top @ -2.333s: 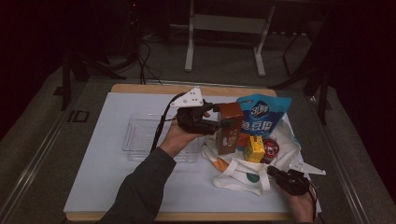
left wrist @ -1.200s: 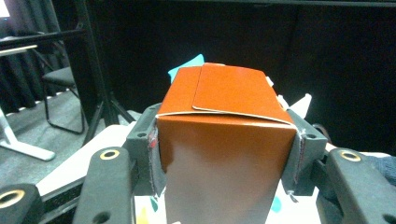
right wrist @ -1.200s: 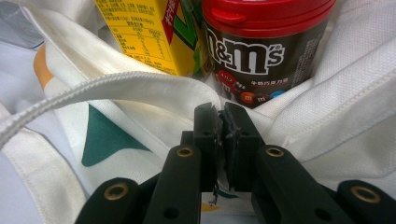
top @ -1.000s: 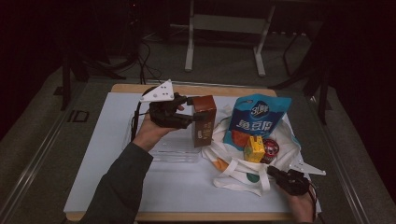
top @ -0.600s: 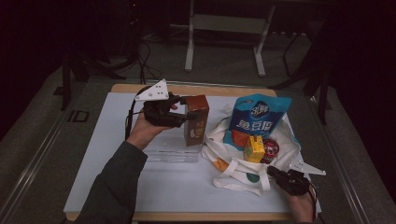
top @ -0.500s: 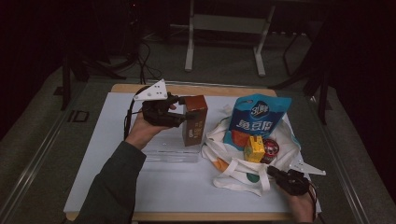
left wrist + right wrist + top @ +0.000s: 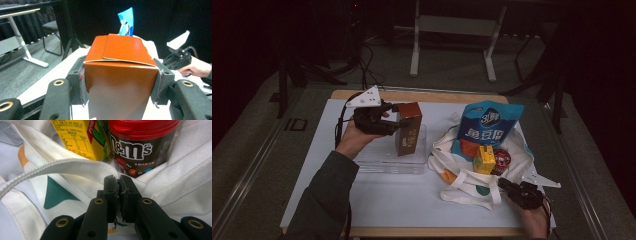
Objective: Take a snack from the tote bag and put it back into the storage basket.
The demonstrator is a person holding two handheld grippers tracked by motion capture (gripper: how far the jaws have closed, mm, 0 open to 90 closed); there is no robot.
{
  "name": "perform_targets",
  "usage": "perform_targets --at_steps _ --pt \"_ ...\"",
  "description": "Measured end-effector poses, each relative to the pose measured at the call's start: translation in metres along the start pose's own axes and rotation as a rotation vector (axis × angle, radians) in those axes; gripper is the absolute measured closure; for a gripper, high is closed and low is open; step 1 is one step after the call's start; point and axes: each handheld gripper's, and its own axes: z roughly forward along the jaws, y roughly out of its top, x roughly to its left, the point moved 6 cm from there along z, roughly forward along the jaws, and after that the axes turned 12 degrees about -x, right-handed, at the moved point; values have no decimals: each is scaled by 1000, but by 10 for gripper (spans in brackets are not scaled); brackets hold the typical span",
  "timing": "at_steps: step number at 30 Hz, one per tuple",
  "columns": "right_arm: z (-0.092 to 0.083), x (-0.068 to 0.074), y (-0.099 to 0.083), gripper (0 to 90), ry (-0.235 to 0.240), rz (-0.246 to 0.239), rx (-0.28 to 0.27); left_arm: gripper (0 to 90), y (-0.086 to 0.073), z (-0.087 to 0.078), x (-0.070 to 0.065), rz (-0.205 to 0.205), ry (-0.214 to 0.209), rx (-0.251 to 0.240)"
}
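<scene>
A: High view. Landmark is the clear plastic tray (image 7: 384, 160) on the white table (image 7: 412, 205). The left gripper (image 7: 398, 121) holds the brown carton (image 7: 408, 128) upright over the tray's right half, its base low in or just above the tray; I cannot tell if it touches the floor.

B: Anything else in the tray?

A: Nothing that I can make out. To the right of the tray lies the white tote bag (image 7: 472, 182), holding a blue snack bag (image 7: 487, 127), a yellow juice box (image 7: 484, 160) and a red-lidded candy tub (image 7: 502, 159). The right gripper (image 7: 503, 184) is at the bag's near edge, well apart from the tray.

B: Left gripper view?

A: The jaws press both side faces of the brown carton (image 7: 120, 82) just below its folded top flap. Firm grip, carton level. The blue snack bag (image 7: 127, 22) peeks up behind it, and the other hand with its gripper (image 7: 178, 58) is farther off to the right.

B: Right gripper view?

A: The right gripper (image 7: 118, 185) has its jaws pinched together on a fold of the white tote bag (image 7: 82, 170). Just beyond stand the yellow juice box (image 7: 75, 137) and the M&M's tub (image 7: 140, 142), both inside the bag.

B: Progress, in your judgement?

A: Unpacking from bag to tray looks early. The carton is the first item at the tray, not yet released. Three items remain in the bag. The right tongs seem to steady the bag's mouth.
</scene>
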Motion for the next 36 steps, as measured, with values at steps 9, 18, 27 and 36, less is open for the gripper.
perform_targets --at_steps 9,18,27,36 --pt "0 0 0 841 0 0 0 430 -11 -19 7 19 22 57" --pt "0 0 0 841 0 3 -3 430 -21 -37 15 28 50 103" --pt "0 0 0 842 -1 4 -3 430 -30 -48 18 39 60 175" --pt "0 0 0 841 -1 4 -3 431 -53 -33 11 91 11 341"
